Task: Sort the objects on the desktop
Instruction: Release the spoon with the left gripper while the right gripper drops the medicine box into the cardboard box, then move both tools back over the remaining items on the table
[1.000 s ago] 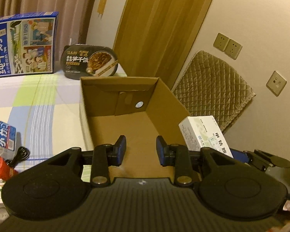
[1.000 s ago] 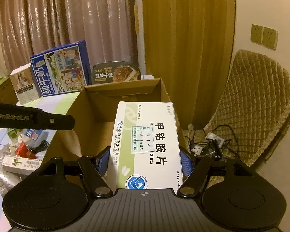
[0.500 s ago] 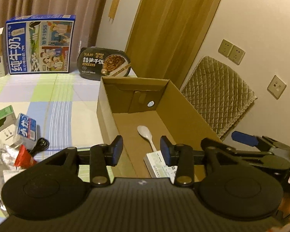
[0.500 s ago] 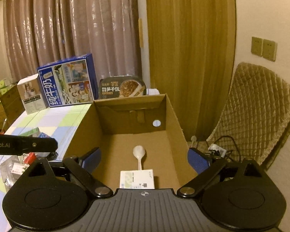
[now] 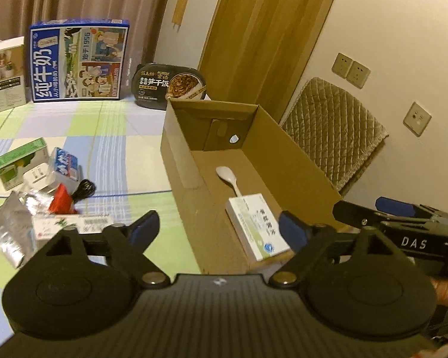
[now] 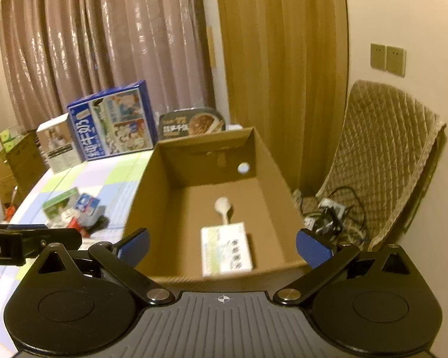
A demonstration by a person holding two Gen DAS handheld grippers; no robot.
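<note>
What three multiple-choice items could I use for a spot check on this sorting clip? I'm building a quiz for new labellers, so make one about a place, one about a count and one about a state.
1. Where does the white medicine box lie?
A. On the checked tablecloth
B. Inside the cardboard box
C. On the quilted chair

2. How many things lie in the cardboard box?
A. Two
B. Four
C. None

3. How does the right gripper stand?
A. Shut on the medicine box
B. Shut on nothing
C. Open and holding nothing

Answers:
1 B: it rests on the box floor, at the near end.
2 A: only the medicine box and a white plastic spoon show there.
3 C: its blue pads stand wide apart, clear of everything.
</note>
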